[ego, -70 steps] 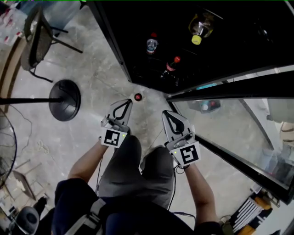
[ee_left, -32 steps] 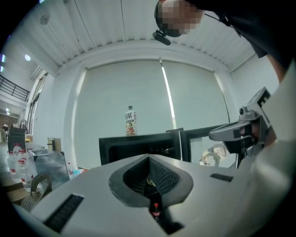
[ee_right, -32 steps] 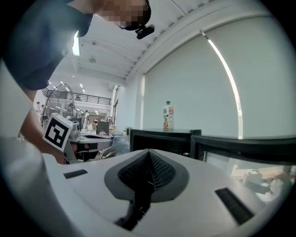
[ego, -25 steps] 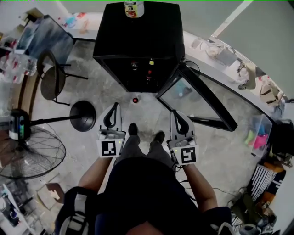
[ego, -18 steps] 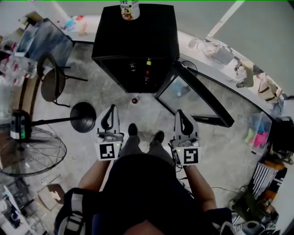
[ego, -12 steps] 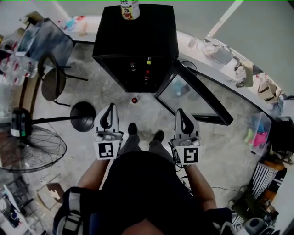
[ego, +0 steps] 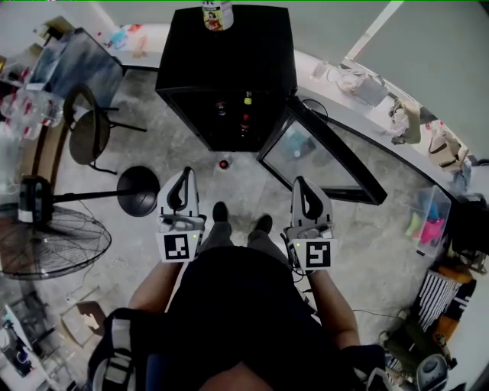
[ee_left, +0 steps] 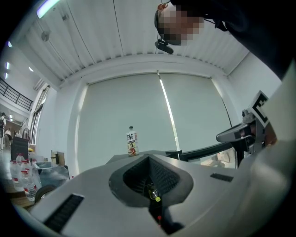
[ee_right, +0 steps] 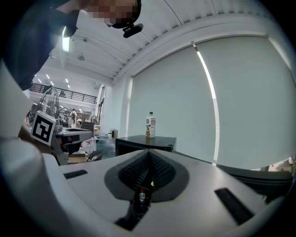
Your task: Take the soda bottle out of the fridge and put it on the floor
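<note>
While both grippers are held out over the concrete floor (ego: 367,252), the black fridge (ego: 225,61) is seen at 12 o'clock of the head view. Its glass door (ego: 328,164) is swung open toward 2 o'clock. A floor fan (ego: 53,244) is placed at 9 o'clock, a chair (ego: 88,134) at 10 o'clock. Left gripper (ego: 186,174): jaws pressed together, nothing pinched. Right gripper (ego: 300,183): likewise closed, empty. A tea bottle (ego: 217,14) is stood upright on the fridge top. The soda bottle (ego: 224,163), red-capped, is set on the floor just in front of the open fridge, at 12 o'clock from the shoes (ego: 220,214), well apart from both grippers. Other bottles (ego: 247,99) are seen inside the fridge.
</note>
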`<state>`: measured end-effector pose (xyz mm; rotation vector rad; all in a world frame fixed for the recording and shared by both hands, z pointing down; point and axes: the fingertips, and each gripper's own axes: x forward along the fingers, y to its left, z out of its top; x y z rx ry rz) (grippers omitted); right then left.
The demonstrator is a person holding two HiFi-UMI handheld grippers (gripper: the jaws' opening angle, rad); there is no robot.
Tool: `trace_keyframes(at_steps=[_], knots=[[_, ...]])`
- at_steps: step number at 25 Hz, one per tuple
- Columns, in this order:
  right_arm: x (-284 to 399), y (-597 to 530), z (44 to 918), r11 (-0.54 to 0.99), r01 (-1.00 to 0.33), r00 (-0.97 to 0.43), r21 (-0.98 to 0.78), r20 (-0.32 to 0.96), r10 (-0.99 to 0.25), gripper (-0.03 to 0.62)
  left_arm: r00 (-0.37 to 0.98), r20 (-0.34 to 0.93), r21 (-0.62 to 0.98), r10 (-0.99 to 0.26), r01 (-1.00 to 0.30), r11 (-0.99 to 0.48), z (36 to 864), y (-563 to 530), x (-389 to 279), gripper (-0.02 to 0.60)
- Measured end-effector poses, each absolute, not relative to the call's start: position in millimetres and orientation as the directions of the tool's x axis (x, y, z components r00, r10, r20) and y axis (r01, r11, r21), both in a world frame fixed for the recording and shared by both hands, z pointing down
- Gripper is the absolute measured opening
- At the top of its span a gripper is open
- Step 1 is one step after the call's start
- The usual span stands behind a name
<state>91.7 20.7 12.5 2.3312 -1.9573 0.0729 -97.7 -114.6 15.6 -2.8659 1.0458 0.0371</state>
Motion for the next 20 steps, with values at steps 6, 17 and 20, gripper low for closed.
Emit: trace_keyframes(at_steps=[6,17,20], knots=[[88.4,16.6,11.2,-0.159,-0.986,0.163,0.048,0.097,-0.982,0.017,0.767,-0.046,-0.073,-0.640,-0.642,-0.763,18.2,-115.5,-98.0,0.023],[88.7,11.9,11.4,-0.143,-0.988,0.149,0.058,0.106,-0.983,0.017,0.766,-0.036,-0.070,-0.641,-0.642,-0.763,21.0,-113.0,-98.2,0.023],[87.6,11.8,15.2,-0.139,-0.989,0.145,0.055,0.130,-0.981,0.017,0.769,-0.036,-0.067,-0.638,-0.639,-0.766,20.8,-110.5,-97.3,0.023]])
